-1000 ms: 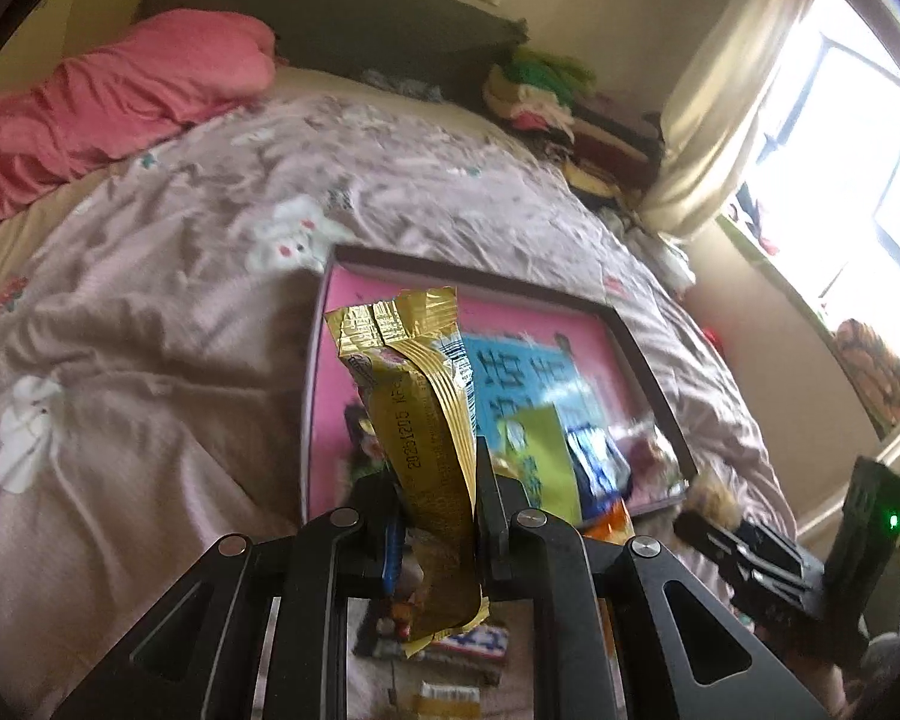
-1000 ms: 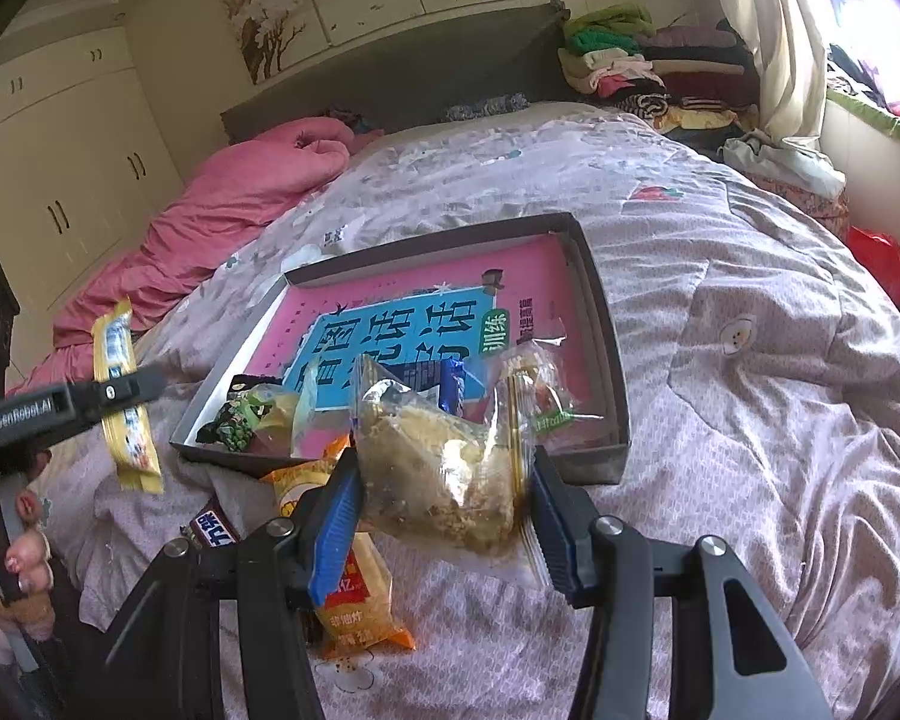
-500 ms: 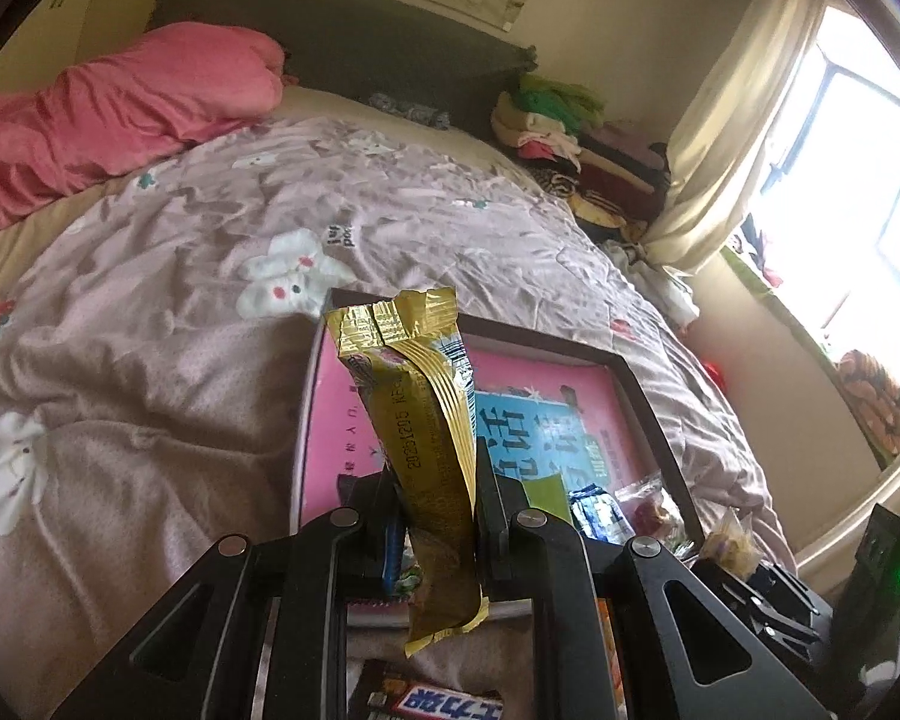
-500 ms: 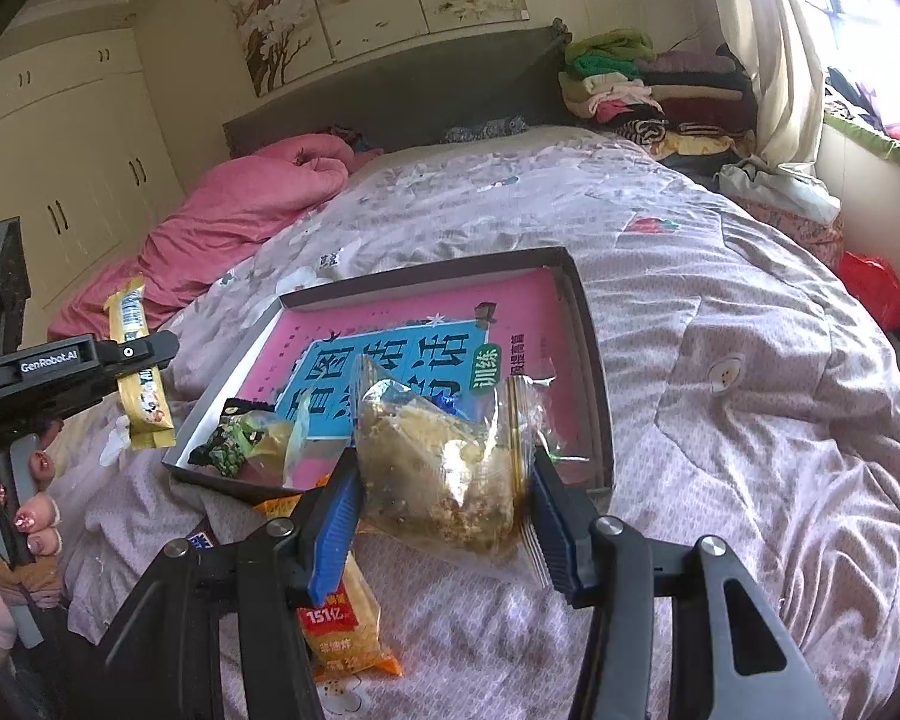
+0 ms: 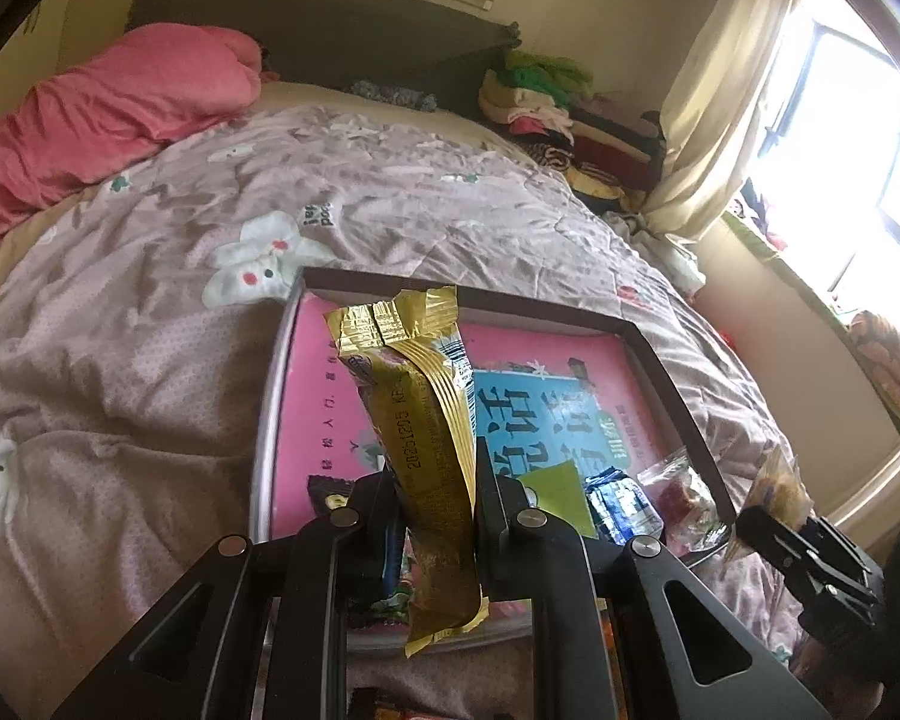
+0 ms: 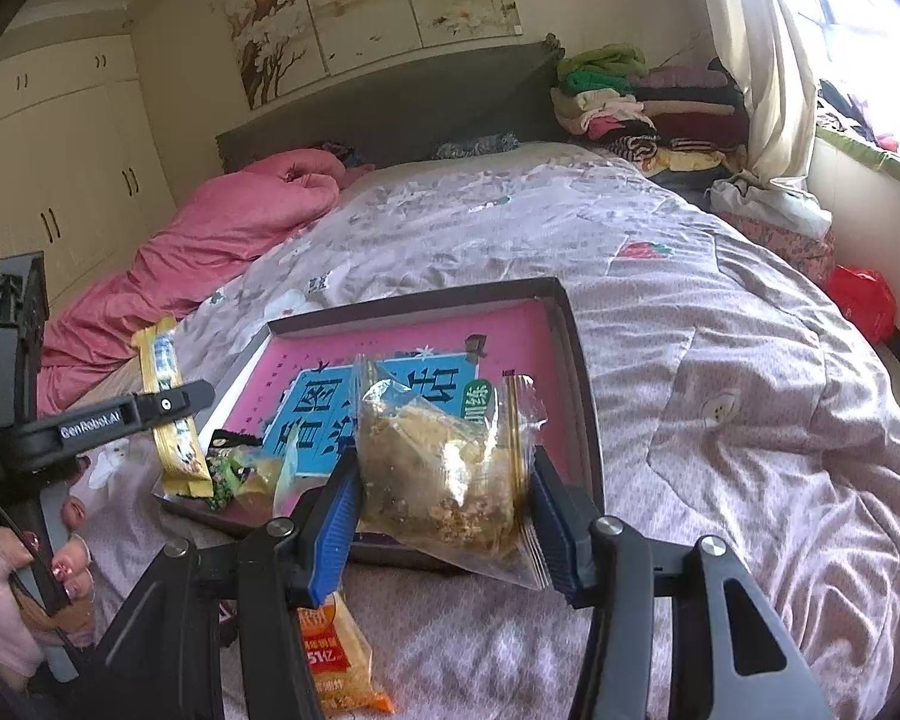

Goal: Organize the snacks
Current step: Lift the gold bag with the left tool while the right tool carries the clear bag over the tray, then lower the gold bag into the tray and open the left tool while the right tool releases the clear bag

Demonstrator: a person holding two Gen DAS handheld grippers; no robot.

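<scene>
Gold foil snack bar (image 5: 432, 456), stamped 20251205, is pinched upright in the left claw (image 5: 435, 516), hanging over the near left part of the shallow dark-rimmed tray with a pink printed liner (image 5: 660, 354), which lies on the bed's near half. To place it well, I would lower it flat onto bare liner beside the small wrapped snacks (image 6: 240, 468) at the tray's near edge, then let go. The right claw (image 6: 444, 498) grips a clear plastic bag of crumbly brown snack (image 6: 444, 468) just before the tray's near rim. An orange packet (image 6: 336, 660) reading 51亿 lies on the lilac quilt (image 6: 750, 420) below. The left claw's finger reads GenRobot.AI; the liner's blue Chinese characters are partly hidden.
</scene>
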